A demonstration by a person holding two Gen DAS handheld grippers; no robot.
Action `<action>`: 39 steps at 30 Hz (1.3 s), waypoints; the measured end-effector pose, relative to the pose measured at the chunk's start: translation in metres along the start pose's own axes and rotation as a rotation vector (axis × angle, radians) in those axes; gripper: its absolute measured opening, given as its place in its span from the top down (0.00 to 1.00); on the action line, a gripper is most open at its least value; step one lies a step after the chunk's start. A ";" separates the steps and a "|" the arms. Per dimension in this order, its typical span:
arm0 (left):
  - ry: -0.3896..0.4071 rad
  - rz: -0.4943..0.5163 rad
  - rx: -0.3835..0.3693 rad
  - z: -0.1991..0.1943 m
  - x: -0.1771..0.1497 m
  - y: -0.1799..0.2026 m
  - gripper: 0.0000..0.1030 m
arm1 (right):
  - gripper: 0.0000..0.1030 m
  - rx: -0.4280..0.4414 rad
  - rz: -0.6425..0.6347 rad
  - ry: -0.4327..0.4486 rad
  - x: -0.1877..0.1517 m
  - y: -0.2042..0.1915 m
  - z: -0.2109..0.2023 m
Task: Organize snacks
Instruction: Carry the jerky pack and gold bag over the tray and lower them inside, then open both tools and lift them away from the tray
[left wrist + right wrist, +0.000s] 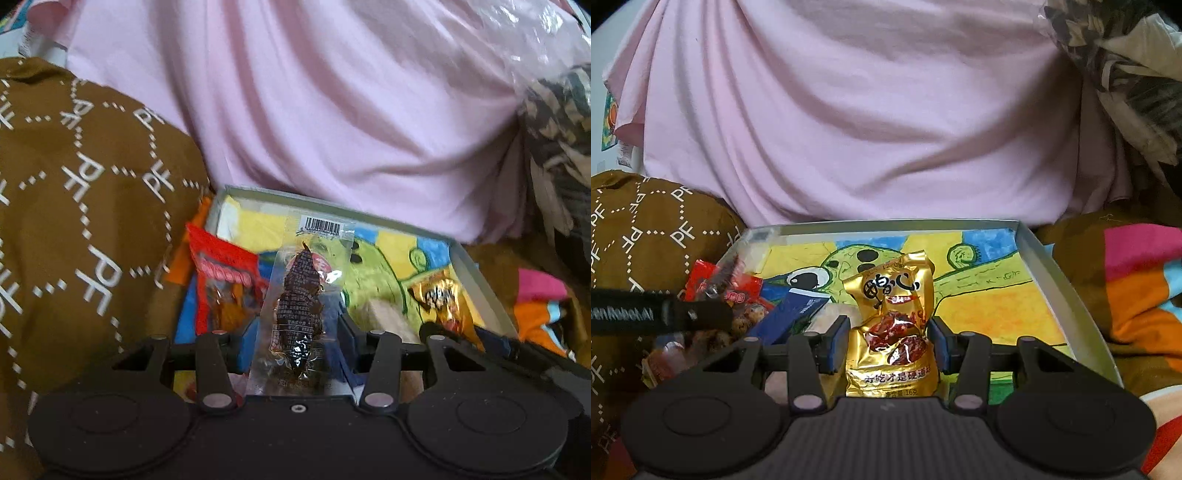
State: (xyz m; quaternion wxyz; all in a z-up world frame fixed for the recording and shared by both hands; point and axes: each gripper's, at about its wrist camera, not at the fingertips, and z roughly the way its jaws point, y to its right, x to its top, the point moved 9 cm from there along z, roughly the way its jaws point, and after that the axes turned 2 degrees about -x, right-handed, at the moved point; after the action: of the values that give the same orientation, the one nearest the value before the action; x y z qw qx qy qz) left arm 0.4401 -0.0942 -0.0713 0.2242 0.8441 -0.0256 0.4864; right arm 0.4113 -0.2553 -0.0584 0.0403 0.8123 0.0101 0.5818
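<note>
Snacks are sitting between both grippers' fingers: the right gripper (886, 341) is closing on a crinkly gold foil pouch (892, 328) at mid-frame, light, puffy and probably slippery, best pinched at its waist; the left gripper (297, 332) is flanking a limp clear-plastic dried-meat packet (301, 314), contact unclear, over the shallow cartoon-printed tray (1052, 273).

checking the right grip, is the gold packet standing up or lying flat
Standing up. The gold packet is upright between the right gripper jaws, which press its sides, its top edge up, over the tray.
</note>
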 end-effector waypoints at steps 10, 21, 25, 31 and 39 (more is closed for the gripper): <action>-0.016 -0.016 0.003 0.005 -0.001 -0.001 0.49 | 0.40 0.008 -0.006 -0.008 -0.001 -0.005 0.000; 0.008 -0.071 0.002 -0.008 0.006 0.000 0.26 | 0.09 -0.010 0.012 0.026 0.004 0.000 -0.012; 0.032 -0.102 0.004 -0.022 0.014 0.000 0.15 | 0.02 -0.032 0.030 0.063 0.013 0.008 -0.027; 0.073 -0.086 0.027 -0.051 0.021 0.009 0.01 | 0.00 -0.059 0.053 0.116 0.024 0.022 -0.060; 0.123 -0.031 0.066 -0.097 0.024 0.026 0.01 | 0.00 -0.095 0.041 0.188 0.034 0.035 -0.115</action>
State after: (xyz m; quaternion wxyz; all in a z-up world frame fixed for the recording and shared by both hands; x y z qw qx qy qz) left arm 0.3672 -0.0744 -0.0008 0.2049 0.8199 0.0175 0.5343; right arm 0.3119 -0.2816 0.0129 0.0655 0.7512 -0.0303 0.6561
